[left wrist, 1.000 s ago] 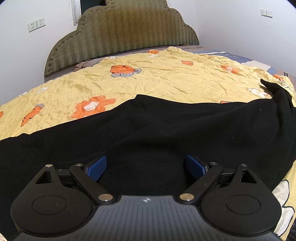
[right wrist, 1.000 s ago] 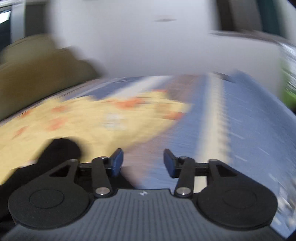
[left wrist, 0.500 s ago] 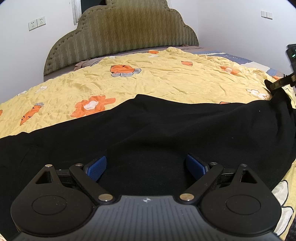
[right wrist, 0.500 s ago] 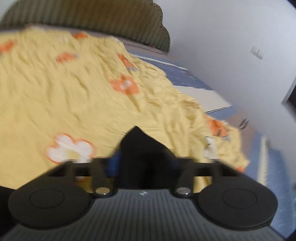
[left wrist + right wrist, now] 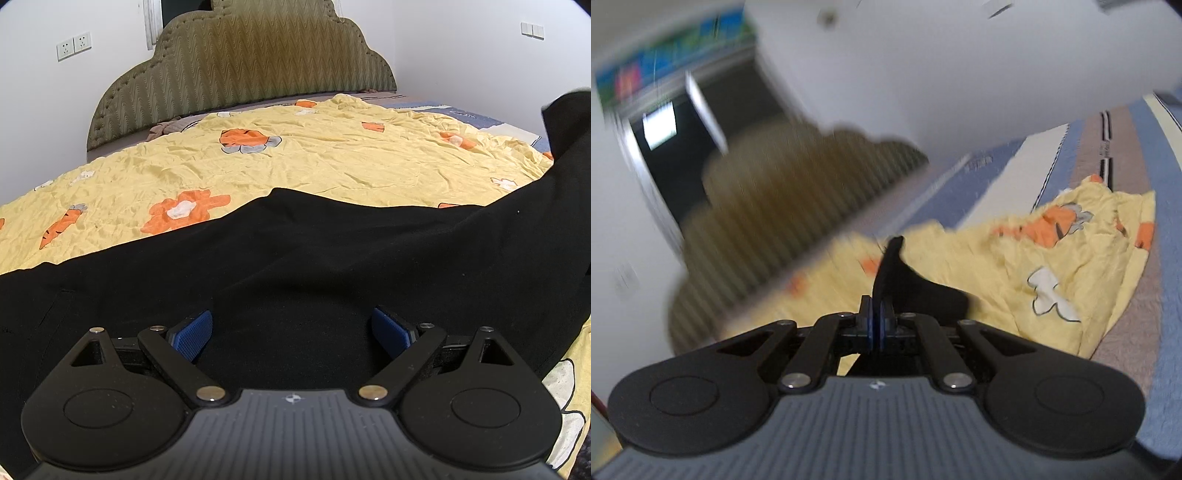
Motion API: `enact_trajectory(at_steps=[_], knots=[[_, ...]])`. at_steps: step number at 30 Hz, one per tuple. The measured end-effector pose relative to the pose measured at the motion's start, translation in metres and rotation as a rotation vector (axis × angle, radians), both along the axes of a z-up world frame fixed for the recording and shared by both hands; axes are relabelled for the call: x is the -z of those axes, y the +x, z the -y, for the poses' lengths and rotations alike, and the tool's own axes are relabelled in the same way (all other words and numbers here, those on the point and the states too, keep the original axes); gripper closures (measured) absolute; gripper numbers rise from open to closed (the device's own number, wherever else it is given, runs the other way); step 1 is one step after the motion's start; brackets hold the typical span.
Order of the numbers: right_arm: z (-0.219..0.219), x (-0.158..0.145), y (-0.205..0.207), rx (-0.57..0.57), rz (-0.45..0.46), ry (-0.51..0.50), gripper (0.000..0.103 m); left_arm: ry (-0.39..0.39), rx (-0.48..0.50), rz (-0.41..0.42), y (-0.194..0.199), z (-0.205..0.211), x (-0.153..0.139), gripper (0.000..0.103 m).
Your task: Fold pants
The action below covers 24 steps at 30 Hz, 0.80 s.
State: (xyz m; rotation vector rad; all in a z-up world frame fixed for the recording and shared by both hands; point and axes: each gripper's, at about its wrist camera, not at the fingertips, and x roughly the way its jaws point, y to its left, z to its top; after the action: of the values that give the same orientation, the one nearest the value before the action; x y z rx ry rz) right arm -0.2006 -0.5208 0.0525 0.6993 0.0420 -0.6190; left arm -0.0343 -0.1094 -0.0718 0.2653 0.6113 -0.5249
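Black pants (image 5: 295,251) lie spread across the near part of the yellow bedspread in the left wrist view. My left gripper (image 5: 291,330) is open, low over the pants, with its blue pads apart and nothing between them. At the right edge of that view the pants' end (image 5: 565,122) is lifted off the bed. In the right wrist view my right gripper (image 5: 876,319) is shut on that black fabric (image 5: 892,269), which sticks up between the pads above the bed.
The yellow bedspread (image 5: 332,155) with orange flower and carrot prints covers the bed. An olive padded headboard (image 5: 243,62) stands at the far side against white walls. A striped blue and brown sheet (image 5: 1126,155) shows beyond the bedspread's edge.
My right gripper closed on the pants' right end and has lifted it up off the bed. The left gripper has stayed open in the same place.
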Motion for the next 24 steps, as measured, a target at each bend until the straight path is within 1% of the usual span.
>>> enact_trajectory(at_steps=[1, 3, 5, 7, 9, 10, 11, 13, 14, 15, 16, 18, 20, 22, 24], knots=[[-0.003, 0.002, -0.018, 0.023, 0.031, 0.015, 0.1, 0.0, 0.0, 0.0, 0.0, 0.0, 0.0, 0.009], [-0.007, 0.02, -0.056, 0.084, 0.034, 0.077, 0.1, 0.0, 0.0, 0.0, 0.0, 0.0, 0.0, 0.009], [-0.009, 0.051, -0.089, 0.148, -0.009, 0.17, 0.1, 0.001, 0.001, -0.001, 0.0, 0.001, 0.0, 0.009], [-0.01, 0.09, -0.116, 0.203, -0.067, 0.285, 0.1, 0.0, 0.001, -0.002, 0.0, 0.0, 0.0, 0.009], [-0.012, 0.126, -0.136, 0.222, -0.073, 0.406, 0.097, 0.003, 0.003, -0.001, 0.0, 0.0, 0.0, 0.009], [-0.015, 0.139, -0.145, 0.246, -0.071, 0.451, 0.093, 0.009, 0.005, -0.001, -0.001, 0.001, -0.001, 0.009], [-0.019, 0.148, -0.154, 0.272, -0.063, 0.48, 0.092, 0.018, 0.005, -0.004, -0.001, 0.002, -0.002, 0.009], [-0.028, 0.156, -0.17, 0.301, -0.013, 0.499, 0.092, 0.034, 0.007, -0.017, -0.002, 0.004, -0.007, 0.009], [-0.031, 0.158, -0.177, 0.319, 0.004, 0.509, 0.083, 0.038, 0.014, -0.023, -0.003, 0.006, -0.01, 0.009], [-0.033, 0.158, -0.183, 0.332, 0.01, 0.519, 0.077, 0.04, 0.022, -0.026, -0.003, 0.009, -0.013, 0.009], [-0.034, 0.158, -0.187, 0.329, 0.024, 0.518, 0.074, 0.045, 0.028, -0.023, -0.005, 0.015, -0.017, 0.009], [-0.031, 0.156, -0.19, 0.312, 0.037, 0.518, 0.074, 0.05, 0.052, -0.006, -0.01, 0.026, -0.026, 0.009], [-0.027, 0.153, -0.189, 0.32, 0.053, 0.492, 0.074, 0.061, 0.099, 0.029, -0.02, 0.043, -0.036, 0.009], [-0.018, 0.152, -0.182, 0.284, 0.078, 0.483, 0.074, 0.075, 0.164, 0.072, -0.032, 0.064, -0.045, 0.009], [-0.01, 0.153, -0.175, 0.241, 0.112, 0.513, 0.074, 0.102, 0.24, 0.111, -0.044, 0.088, -0.051, 0.009]])
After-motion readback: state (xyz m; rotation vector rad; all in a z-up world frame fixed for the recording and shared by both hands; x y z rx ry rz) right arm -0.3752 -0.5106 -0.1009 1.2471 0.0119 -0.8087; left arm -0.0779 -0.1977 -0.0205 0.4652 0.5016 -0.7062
